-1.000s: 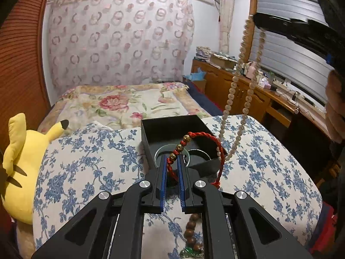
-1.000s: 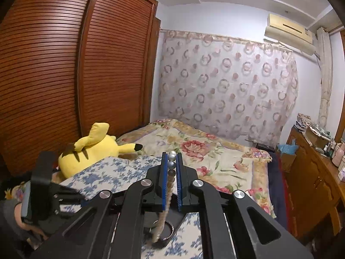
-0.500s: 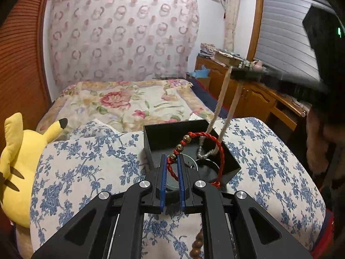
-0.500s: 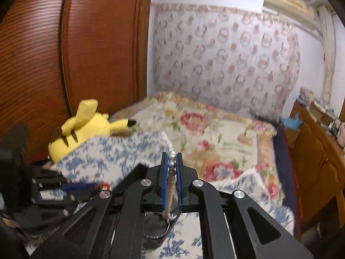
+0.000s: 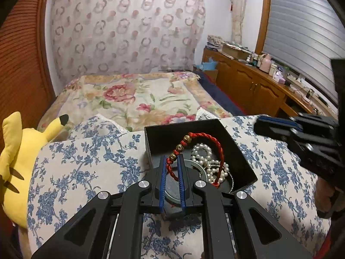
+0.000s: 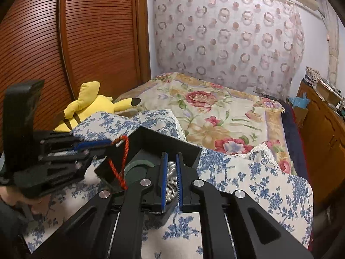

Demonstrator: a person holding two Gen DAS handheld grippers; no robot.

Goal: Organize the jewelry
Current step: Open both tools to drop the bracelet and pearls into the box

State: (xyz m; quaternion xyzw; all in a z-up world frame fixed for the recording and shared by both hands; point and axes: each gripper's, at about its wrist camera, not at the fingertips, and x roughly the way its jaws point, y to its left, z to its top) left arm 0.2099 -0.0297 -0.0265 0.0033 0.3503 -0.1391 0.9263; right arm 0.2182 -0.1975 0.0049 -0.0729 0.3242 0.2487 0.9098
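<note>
Here the black box (image 5: pixel 241 151) sits on the blue-flowered cloth (image 5: pixel 86 161), and everything else is placed from it. The left gripper (image 5: pixel 172 168) hangs over the box's near wall, its blue pads pinching the red cord bracelet (image 5: pixel 217 149) close to its gold beads. The cord looks light and limp, so it will likely swing and sag; that grip by the beads seems the surest hold. The pearl strand (image 5: pixel 207 161) lies heaped inside the box, probably slippery and prone to tangle with the cord looped above it. The right gripper (image 6: pixel 171 172), at the box's right side, has its fingers nearly pressed together, with pearls showing between the pads; whether it grips them I cannot tell. A yellow plush toy (image 5: pixel 19 164) lies well left of the box, out of the way.
</note>
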